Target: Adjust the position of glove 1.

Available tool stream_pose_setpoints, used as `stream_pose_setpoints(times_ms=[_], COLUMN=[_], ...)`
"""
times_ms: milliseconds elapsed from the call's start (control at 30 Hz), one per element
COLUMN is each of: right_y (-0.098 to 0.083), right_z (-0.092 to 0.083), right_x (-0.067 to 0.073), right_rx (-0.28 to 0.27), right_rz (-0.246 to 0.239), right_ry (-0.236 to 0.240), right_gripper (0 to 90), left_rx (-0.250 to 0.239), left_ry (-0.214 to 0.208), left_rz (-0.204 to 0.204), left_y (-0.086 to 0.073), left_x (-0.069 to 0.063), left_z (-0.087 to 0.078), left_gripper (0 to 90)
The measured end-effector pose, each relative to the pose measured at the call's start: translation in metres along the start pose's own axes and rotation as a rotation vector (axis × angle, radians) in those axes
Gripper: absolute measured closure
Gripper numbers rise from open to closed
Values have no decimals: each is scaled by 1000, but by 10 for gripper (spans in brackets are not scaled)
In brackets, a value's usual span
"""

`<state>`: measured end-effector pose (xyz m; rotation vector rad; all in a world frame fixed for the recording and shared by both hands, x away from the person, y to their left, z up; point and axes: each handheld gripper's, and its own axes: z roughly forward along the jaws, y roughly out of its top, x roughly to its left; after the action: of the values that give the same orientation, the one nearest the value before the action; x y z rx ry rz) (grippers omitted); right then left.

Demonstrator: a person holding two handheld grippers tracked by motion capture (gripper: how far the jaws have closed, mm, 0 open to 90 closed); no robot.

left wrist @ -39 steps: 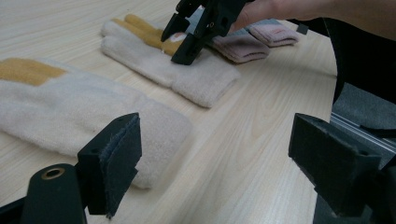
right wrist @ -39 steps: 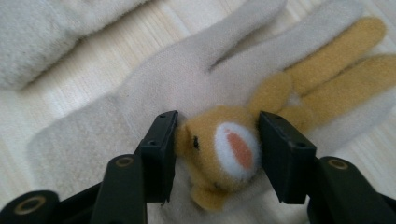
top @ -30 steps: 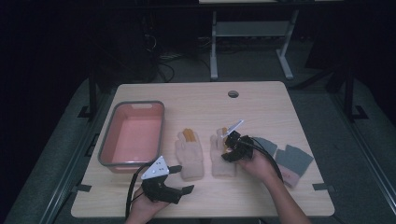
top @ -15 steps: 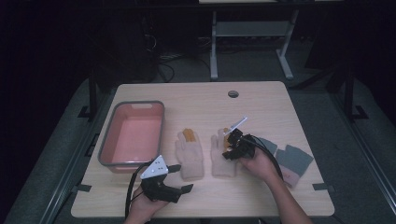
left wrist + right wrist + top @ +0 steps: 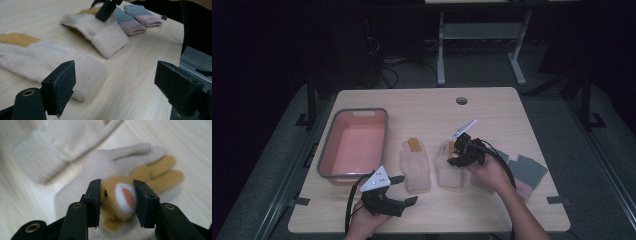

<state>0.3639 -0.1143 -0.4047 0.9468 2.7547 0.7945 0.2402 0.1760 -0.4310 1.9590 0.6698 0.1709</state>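
The right gripper view shows the right gripper [image 5: 117, 203] with jaws that have just been closing, now pinching the tan animal patch [image 5: 117, 200] on the right cream glove [image 5: 105, 167]; from the high view this patch is a small tan spot at centre. The left gripper [image 5: 115, 82] hangs open, lower frame, beside the fleecy left cream glove [image 5: 45, 58]. Bare wooden table [image 5: 492, 115] lies above; a pink tub [image 5: 354, 145] sits left.

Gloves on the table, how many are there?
4. One cream glove lies beside the pink bin; a second is pinched in the right gripper. Two grey-and-pink gloves lie to its right, partly behind the forearm.
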Motion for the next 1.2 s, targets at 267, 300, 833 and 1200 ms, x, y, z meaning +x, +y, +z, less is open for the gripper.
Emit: stream_pose_setpoints(times_ms=[267, 300, 833, 1200], right_y=[28, 32, 87, 84], right_z=[-19, -20, 3, 44], right_x=[11, 13, 48, 40], right_rx=[-54, -60, -83, 8], right_rz=[-65, -74, -212, -174], right_ry=[0, 5, 134, 182], right_gripper=[595, 595, 589, 575], left_rx=[-2, -9, -38, -44], left_ry=[3, 4, 5, 5], left_rz=[6, -3, -8, -8], left_y=[0, 0, 1, 1], left_x=[-1, -1, -2, -1], left_z=[-2, -3, -10, -11], left_gripper=[172, 172, 172, 172])
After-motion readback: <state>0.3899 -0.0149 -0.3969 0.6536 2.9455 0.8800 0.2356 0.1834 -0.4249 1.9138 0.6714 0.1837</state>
